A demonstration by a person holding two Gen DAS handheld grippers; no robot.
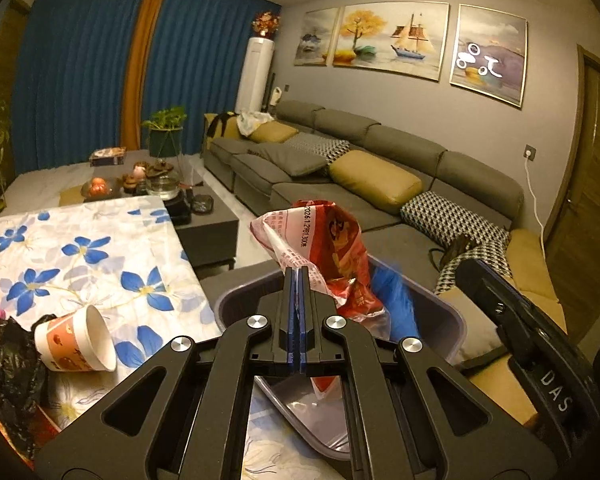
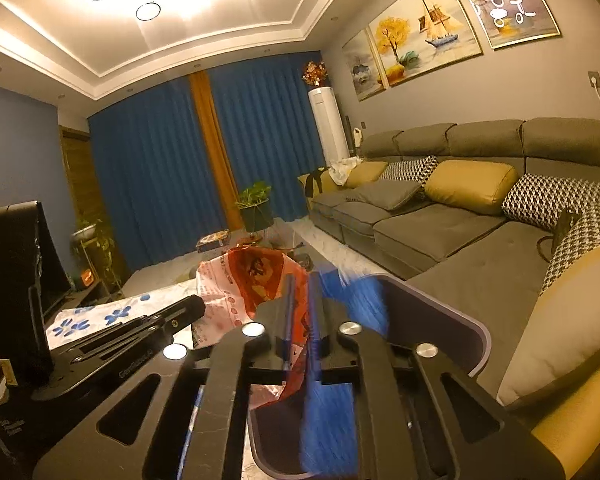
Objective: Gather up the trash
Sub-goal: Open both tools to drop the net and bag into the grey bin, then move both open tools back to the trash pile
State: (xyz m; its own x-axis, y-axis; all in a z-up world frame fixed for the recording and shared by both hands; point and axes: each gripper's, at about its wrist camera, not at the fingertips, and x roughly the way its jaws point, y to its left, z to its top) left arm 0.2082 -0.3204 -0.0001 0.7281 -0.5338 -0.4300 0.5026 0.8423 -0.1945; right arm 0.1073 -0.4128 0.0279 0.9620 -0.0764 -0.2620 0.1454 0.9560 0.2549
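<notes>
My left gripper (image 1: 299,276) is shut on a crumpled red and white snack wrapper (image 1: 332,240) and holds it over a purple trash bin (image 1: 452,316). The wrapper also shows in the right wrist view (image 2: 256,272), with the left gripper's body to its left. My right gripper (image 2: 302,284) is above the bin's (image 2: 460,320) rim; its jaws are narrowly parted and a blue plastic piece (image 2: 328,408) lies between them, blurred. The same blue plastic (image 1: 392,296) shows in the bin in the left wrist view. A tipped paper cup (image 1: 76,344) and a black plastic bag (image 1: 8,364) lie on the floral tablecloth (image 1: 80,248).
A grey sectional sofa (image 1: 340,168) with yellow and patterned cushions runs along the right wall. A dark coffee table (image 1: 208,228) with fruit, tea ware and a glass pot stands beyond the table. Blue curtains and a white air conditioner (image 1: 256,76) stand at the back.
</notes>
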